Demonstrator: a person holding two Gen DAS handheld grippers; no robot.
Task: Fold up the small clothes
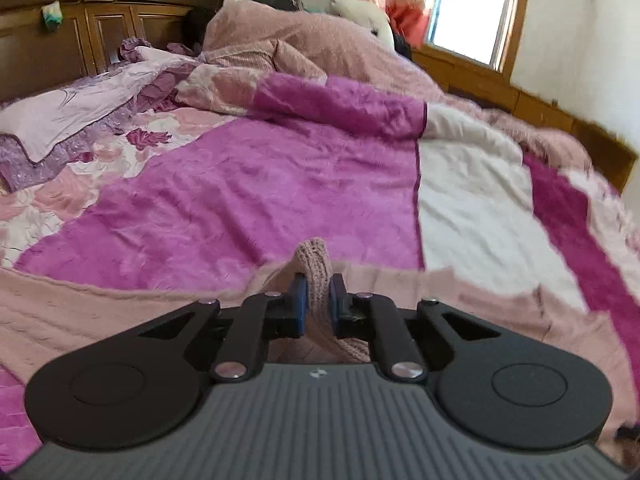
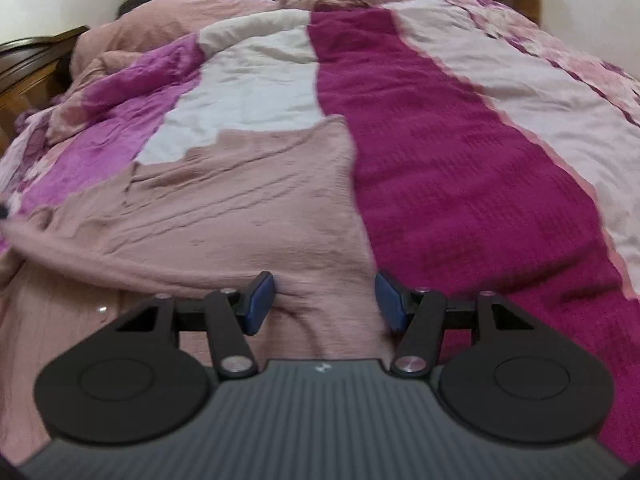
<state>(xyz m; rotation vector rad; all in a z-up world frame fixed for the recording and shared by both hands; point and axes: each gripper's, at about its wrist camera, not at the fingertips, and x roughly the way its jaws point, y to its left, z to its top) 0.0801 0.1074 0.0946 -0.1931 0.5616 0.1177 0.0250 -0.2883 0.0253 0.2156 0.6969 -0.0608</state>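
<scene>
Behind left gripper (image 1: 319,294), sweater (image 1: 316,264) mostly hidden.

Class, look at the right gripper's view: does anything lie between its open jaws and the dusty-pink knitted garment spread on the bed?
Nothing visible does. The right gripper hangs with its jaws spread directly over the dusty-pink knitted garment, which lies on the patchwork bedspread. Only bare knit shows between the pads.
</scene>
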